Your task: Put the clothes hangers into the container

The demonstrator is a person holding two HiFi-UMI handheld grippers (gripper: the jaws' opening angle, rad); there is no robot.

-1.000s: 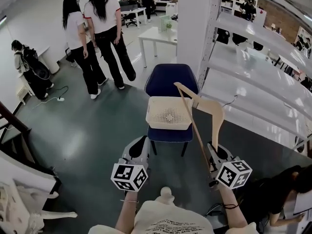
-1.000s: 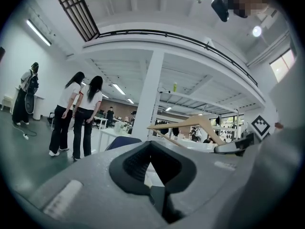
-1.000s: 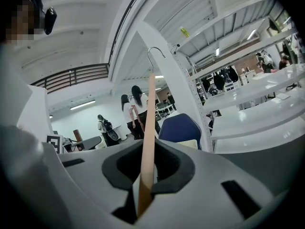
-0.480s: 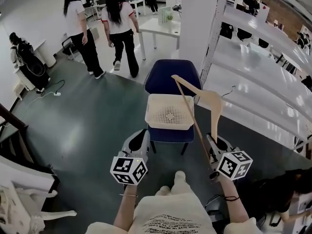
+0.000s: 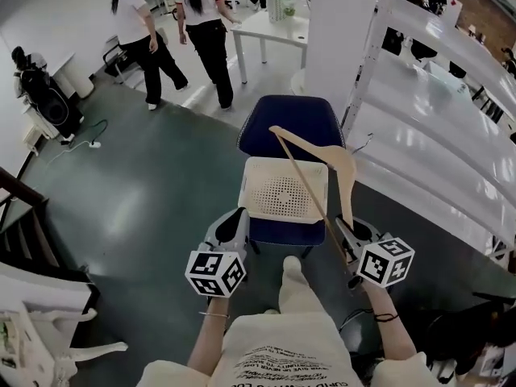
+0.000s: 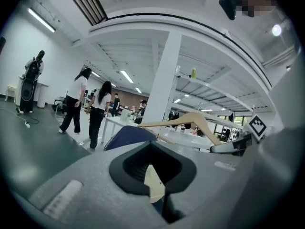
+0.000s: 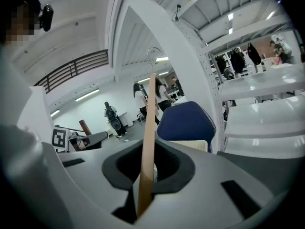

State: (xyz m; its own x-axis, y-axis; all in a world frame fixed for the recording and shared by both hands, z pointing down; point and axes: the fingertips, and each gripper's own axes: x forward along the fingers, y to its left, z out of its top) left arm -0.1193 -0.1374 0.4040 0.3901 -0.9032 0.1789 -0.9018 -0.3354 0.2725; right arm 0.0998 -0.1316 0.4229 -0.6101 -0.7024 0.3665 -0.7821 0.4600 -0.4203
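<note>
Dark green floor [image 5: 137, 208] spreads wide and open left of the blue chair [image 5: 290, 119]. By the chair's front left, the left gripper [image 5: 239, 216] has its jaws a little apart, holding nothing, near the white basket [image 5: 248, 185] on the seat. At the front right, the right gripper [image 5: 343, 230] pinches the wooden hanger [image 5: 344, 176] by its thin bar; it leans over the basket's right edge, white shelves [image 5: 427, 127] close by.
</note>
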